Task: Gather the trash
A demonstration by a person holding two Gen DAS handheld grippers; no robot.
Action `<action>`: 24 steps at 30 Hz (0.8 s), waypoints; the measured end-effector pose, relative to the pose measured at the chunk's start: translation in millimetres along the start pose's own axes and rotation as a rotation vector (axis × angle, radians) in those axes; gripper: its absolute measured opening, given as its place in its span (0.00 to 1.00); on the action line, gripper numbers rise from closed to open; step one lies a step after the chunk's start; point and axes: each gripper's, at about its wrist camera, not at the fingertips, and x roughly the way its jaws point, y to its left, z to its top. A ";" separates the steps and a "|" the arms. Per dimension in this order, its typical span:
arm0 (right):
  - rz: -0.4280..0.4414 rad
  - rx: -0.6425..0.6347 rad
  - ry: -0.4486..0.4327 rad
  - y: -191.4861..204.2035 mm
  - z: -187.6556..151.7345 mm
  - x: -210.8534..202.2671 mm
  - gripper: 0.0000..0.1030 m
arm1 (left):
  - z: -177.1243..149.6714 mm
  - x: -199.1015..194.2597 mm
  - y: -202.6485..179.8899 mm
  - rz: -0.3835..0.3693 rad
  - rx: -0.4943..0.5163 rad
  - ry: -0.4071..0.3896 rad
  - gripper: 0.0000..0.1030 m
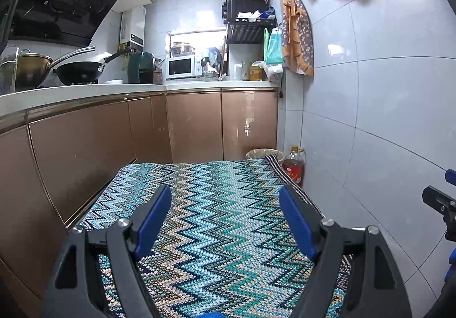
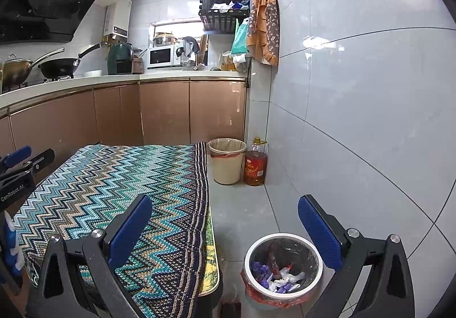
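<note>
Between the wide-apart blue fingers of the right gripper [image 2: 225,212] lies gray floor, and low down near the right finger stands a white trash bin [image 2: 283,268] with a red liner. Purple and white trash [image 2: 278,278] sits inside it. Only the right wrist view shows this bin. By the left finger is the edge of a table under a zigzag cloth [image 2: 128,190]. Far past the fingertips, a beige bin [image 2: 227,161] stands on the floor, with a bottle of cooking oil [image 2: 256,164] just beside it against the tiled wall.

The left gripper [image 1: 225,195] also has its fingers spread wide, holding nothing. Between them is only the zigzag cloth. Past the fingertips, the far end of the table hides most of the beige bin, so just its rim shows, next to the oil bottle. Up beyond, a black wok [image 1: 78,71] and a white microwave [image 1: 183,67] sit on the counter. Each view catches a bit of the other gripper at its side edge.
</note>
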 end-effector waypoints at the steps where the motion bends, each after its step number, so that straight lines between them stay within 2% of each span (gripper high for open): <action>1: 0.001 0.000 -0.001 0.2 0.7 -0.8 1.00 | 0.1 -1.0 0.7 0.000 -0.001 -0.001 0.75; 12: 0.013 -0.003 -0.055 2.5 14.6 -14.4 1.00 | 14.5 -14.9 8.7 0.030 -0.017 -0.039 0.75; 24: 0.007 0.017 -0.080 -9.0 12.6 -24.7 1.00 | 23.4 -25.8 11.0 0.041 -0.016 -0.063 0.75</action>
